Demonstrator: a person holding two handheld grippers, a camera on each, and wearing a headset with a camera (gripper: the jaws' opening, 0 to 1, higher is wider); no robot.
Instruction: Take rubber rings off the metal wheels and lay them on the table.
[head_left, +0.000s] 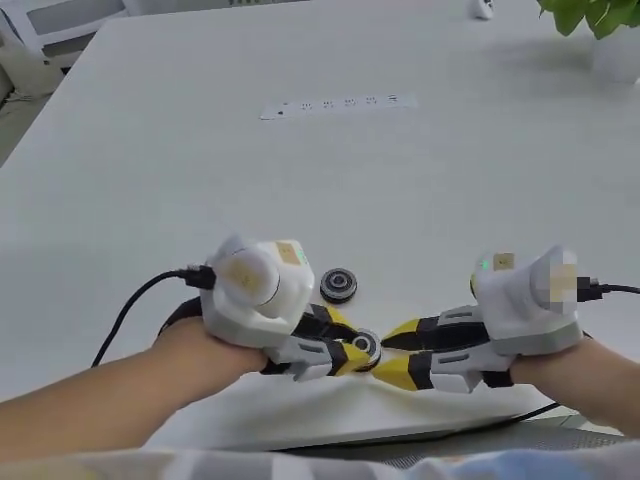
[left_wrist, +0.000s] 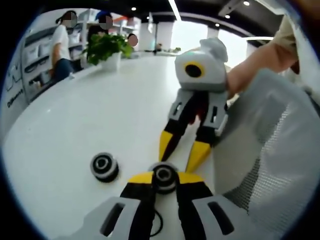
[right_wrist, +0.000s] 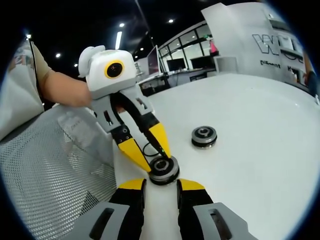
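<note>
Though unclear in head view, left hand-held gripper (left_wrist: 166, 178) pinches a wheel (left_wrist: 165, 174); right hand-held gripper (right_wrist: 162, 184) seems spread.

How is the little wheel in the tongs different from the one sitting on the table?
The held wheel is pinched between the left tongs. The loose wheel lies on the table with nothing touching it. The held wheel is by the table's near edge, with the open right tongs pointing at it, while the loose wheel is farther out. Both look alike: a dark ring around a shiny metal middle.
</note>
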